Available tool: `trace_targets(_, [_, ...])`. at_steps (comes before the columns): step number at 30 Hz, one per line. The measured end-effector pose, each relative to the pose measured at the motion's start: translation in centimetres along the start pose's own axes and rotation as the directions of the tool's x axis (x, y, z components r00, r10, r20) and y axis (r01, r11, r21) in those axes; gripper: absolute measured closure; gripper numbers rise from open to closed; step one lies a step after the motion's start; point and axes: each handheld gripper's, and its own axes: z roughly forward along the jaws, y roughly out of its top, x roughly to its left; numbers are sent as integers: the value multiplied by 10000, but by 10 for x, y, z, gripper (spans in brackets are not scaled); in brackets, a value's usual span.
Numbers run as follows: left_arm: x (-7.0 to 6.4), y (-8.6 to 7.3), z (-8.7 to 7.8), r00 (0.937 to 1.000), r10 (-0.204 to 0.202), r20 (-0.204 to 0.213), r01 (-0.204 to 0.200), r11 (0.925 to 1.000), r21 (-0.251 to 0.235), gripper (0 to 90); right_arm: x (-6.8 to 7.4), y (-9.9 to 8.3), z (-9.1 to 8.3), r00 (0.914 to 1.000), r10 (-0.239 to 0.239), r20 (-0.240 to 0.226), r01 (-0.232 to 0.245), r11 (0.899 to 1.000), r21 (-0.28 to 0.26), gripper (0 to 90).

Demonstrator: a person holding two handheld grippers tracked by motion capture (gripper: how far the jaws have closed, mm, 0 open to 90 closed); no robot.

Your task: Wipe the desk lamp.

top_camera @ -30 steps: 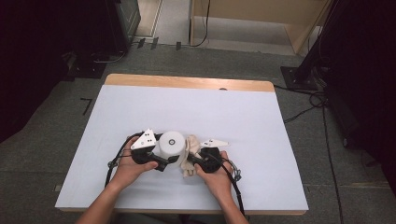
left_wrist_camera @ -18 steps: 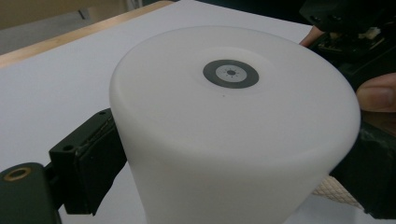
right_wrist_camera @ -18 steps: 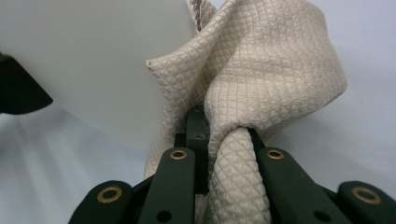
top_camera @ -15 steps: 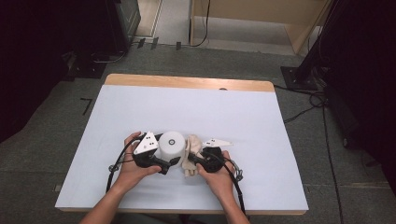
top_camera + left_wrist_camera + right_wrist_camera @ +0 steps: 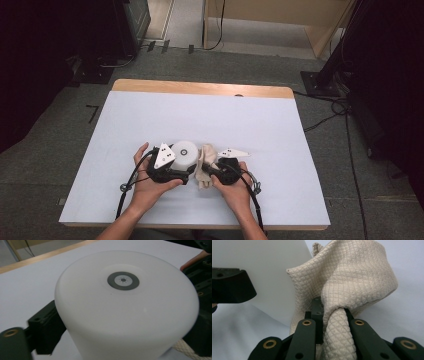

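**Entry: white cylinder being wiped with cloth, near edge of table**

Left gripper (image 5: 186, 175): black jaws are sitting on either side of the white cylinder (image 5: 183, 154), clamping its wall; in the left gripper view one jaw is showing at the lower left of the cylinder (image 5: 125, 315) and the other at its right. The cylinder is standing upright on the table (image 5: 150, 120), close to the near edge and a little left of the middle.

White cylinder: smooth, matte, plastic-looking, with rounded top edge; a small grey ring with a dark centre is sitting in the middle of its flat top.

Cloth (image 5: 204, 167): beige, quilted in a fine diamond weave, soft, bunching in folds. It is lying against the cylinder's right side.

Right gripper (image 5: 212, 172): jaws are closing on a rolled fold of the cloth (image 5: 352, 290), pinching it tight, just right of the cylinder.

Table: pale, flat covering, wooden strip along the far edge.

Risks, as judged: the smooth wall may be slipping in the jaws if the cloth is pushing hard sideways, tipping the cylinder. The thin pinched fold may be pulling free under rubbing.
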Motion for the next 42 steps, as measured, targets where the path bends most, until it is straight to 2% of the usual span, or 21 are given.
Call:
trace_targets(7, [7, 0, 0, 9989, 198, 428, -194, 9998, -85, 86, -1, -2, -3, 9998, -165, 135, 168, 9996, -230, 815])
trace_targets(10, [13, 0, -1, 9949, 273, 971, -263, 9996, -109, 87, -1, -1, -2, 9999, -121, 117, 124, 9996, -269, 815])
trace_targets(12, [17, -1, -2, 9892, 135, 1462, -100, 9996, -246, 87, 0, -1, -2, 9995, -294, 133, 298, 9990, -321, 815])
trace_targets(13, [17, -1, -2, 9877, 196, 1553, -151, 9994, -300, 88, 1, -1, -3, 9995, -284, 138, 288, 9991, -300, 815])
trace_targets(15, [17, -1, -1, 9813, 672, 1806, -617, 9975, -359, 88, 2, 0, -5, 9995, -281, 133, 286, 9989, -365, 815])
trace_targets(17, [15, -2, 0, 9690, 1179, 2170, -1099, 9928, -487, 88, 3, 2, -10, 9996, -259, 135, 265, 9983, -528, 816])
trace_targets(19, [13, -3, 2, 9615, 1473, 2320, -1372, 9888, -595, 88, 3, 5, -17, 9995, -294, 126, 304, 9963, -808, 821])
trace_targets(21, [11, -3, 3, 9614, 1514, 2296, -1401, 9880, -645, 88, 6, 10, -26, 9997, -259, -8, 256, 9920, -1240, 824])
trace_targets(25, [13, -3, 4, 9611, 1404, 2378, -1299, 9898, -592, 88, 16, 19, -42, 9981, -578, -232, 520, 9782, -2012, 833])
trace_targets(28, [13, -3, 5, 9638, 1300, 2328, -1199, 9911, -574, 87, 21, 20, -44, 9967, -777, -250, 703, 9725, -2222, 835])
trace_targets(34, [14, -4, 6, 9645, 1081, 2411, -991, 9939, -492, 84, 18, 13, -34, 9989, -457, -107, 427, 9800, -1945, 834])
trace_targets(42, [13, -4, 6, 9645, 1077, 2411, -989, 9939, -484, 84, 9, 0, -13, 9995, -101, 283, 123, 9967, -796, 834])
